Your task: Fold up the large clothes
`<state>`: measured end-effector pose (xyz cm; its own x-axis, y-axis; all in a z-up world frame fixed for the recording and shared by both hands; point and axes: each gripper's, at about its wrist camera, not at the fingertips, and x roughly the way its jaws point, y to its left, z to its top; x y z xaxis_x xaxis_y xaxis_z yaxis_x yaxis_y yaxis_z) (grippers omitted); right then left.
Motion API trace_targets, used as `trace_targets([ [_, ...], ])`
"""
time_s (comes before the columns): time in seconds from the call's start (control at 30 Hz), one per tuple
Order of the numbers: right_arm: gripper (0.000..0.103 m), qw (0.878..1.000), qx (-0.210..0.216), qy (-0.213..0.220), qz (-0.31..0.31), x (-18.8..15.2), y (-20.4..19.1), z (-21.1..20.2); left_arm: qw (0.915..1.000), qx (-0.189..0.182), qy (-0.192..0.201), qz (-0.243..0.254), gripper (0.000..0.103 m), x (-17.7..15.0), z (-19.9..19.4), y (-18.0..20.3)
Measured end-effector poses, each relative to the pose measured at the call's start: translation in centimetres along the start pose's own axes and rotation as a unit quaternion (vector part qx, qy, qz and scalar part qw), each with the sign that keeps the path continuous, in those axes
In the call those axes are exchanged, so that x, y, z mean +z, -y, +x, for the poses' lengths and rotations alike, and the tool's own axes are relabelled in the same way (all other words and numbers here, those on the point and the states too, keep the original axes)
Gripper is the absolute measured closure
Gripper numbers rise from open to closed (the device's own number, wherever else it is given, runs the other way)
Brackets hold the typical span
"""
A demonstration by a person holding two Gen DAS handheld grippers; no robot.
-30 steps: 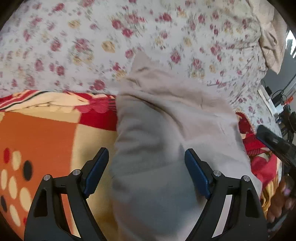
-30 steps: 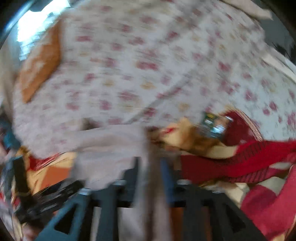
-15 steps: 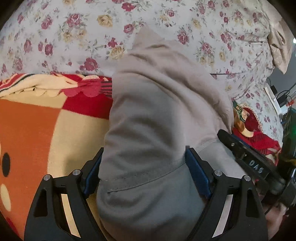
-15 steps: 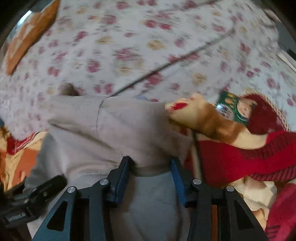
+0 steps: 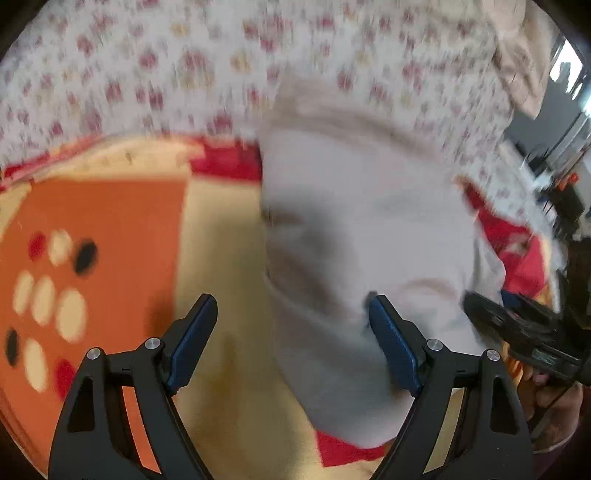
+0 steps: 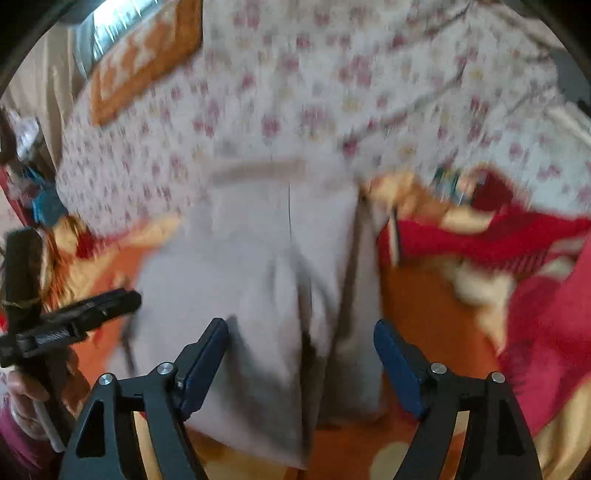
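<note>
Lying folded on the orange-and-red patterned blanket, the pale grey fabric garment looks loose; both the left gripper and right gripper hang spread, so smoothing creases flat seems wise.

Both fisheye views are heavily motion-blurred, softly lit, seemingly daylight from window.

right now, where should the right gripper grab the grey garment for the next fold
Probably the near hem of the grey garment, coming in low from the near side. That edge lies loose on the orange blanket right ahead of the open right gripper, and the layers there look thin enough to pinch. The left gripper is open too, so nothing pins the cloth.
</note>
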<state>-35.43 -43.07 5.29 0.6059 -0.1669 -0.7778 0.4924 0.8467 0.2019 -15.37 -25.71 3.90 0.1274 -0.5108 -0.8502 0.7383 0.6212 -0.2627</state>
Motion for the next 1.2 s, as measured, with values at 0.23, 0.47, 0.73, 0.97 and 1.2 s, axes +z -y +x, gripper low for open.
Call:
trace_targets([
  [0.23,0.041,1.000,-0.019,0.021,0.001,0.4,0.5,-0.8,0.9969,-0.056,0.001,-0.055,0.018,-0.1,-3.2,-1.9],
  [0.47,0.019,0.997,0.025,0.043,0.061,1.7,3.3,-0.7,0.9862,-0.098,-0.022,-0.132,0.011,0.4,0.3,-4.4],
  [0.73,0.023,0.994,0.095,0.003,0.062,4.4,3.3,4.2,0.9894,-0.102,-0.003,-0.103,0.001,2.0,2.5,-2.4],
  [0.97,0.070,0.990,0.120,0.006,0.070,4.6,1.1,2.3,0.9890,-0.141,-0.002,-0.045,0.074,2.8,-0.3,-0.1],
  [1.2,0.071,0.981,0.189,-0.007,0.050,-0.6,-2.3,-3.9,0.9881,-0.154,-0.008,0.008,0.074,-3.2,-10.0,-0.1],
])
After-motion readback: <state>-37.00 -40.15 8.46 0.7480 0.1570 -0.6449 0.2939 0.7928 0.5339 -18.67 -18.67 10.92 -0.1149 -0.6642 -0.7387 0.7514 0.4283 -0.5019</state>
